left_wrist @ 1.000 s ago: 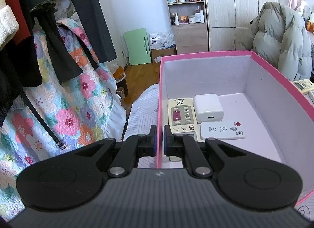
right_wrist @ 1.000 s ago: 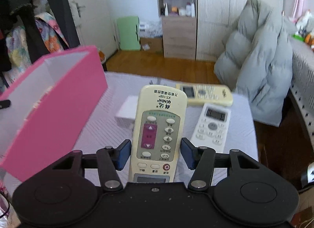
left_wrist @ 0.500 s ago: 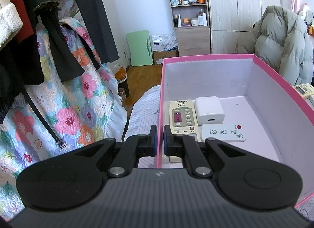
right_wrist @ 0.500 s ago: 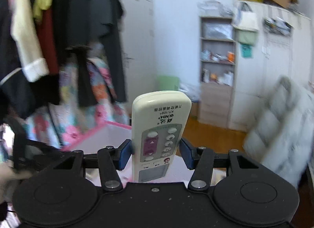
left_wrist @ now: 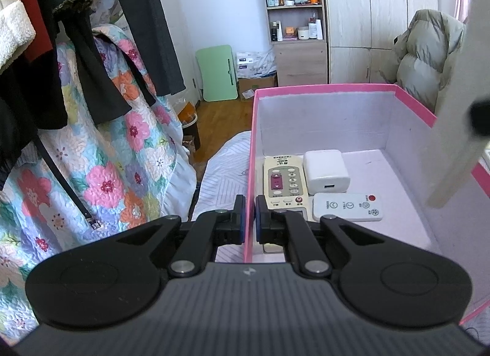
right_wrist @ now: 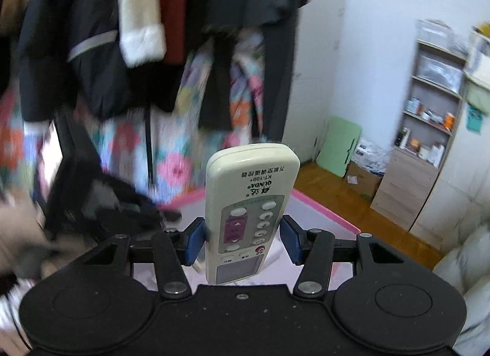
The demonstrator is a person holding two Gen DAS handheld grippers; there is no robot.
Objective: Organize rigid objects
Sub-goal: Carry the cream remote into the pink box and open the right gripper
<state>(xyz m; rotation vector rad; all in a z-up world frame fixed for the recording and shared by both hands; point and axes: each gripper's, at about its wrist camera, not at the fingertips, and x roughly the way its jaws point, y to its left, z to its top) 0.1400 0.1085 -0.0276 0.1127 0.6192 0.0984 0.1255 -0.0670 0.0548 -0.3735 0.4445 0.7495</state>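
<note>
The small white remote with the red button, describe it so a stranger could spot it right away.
Find the pink box that the left claw grips by its wall. Three items lie on its floor; the small white remote is nearest, beside the cream remote and before the white charger. It alone is flat, with a red button.

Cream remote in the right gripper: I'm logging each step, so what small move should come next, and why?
Probably lower the cream remote into the bare floor of the pink box. The right gripper holds it over the rim; another remote, a white charger and a flat white remote lie nearer the left wall, which the left gripper pinches.
</note>
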